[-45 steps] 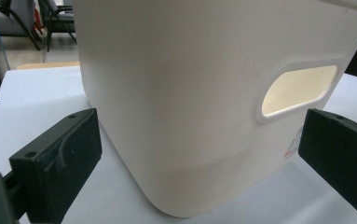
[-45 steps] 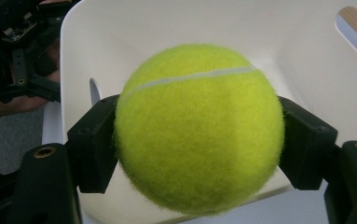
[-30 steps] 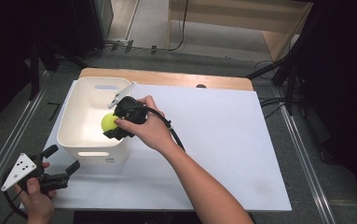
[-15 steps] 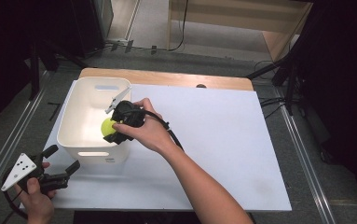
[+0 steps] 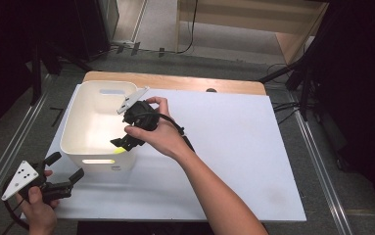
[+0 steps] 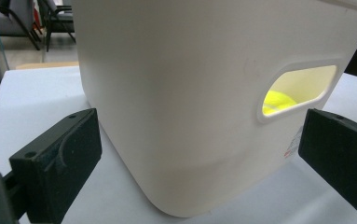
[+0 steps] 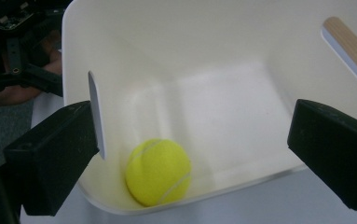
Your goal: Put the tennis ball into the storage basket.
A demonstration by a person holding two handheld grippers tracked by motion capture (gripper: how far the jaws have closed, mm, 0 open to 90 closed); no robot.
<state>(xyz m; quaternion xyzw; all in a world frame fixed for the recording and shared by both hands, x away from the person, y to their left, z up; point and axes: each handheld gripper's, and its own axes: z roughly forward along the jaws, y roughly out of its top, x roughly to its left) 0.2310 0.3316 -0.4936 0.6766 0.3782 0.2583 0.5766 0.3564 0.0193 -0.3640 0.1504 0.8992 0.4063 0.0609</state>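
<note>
Yellow felt tennis ball (image 7: 157, 171) lies on floor of white plastic tub (image 5: 84, 122), near front wall, below right gripper (image 5: 122, 143); jaws just opened wide, nothing between.

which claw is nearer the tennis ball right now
Right. The right claw hangs open just above the tennis ball inside the white bin. The left claw sits outside the bin's near wall, off its corner.
</note>
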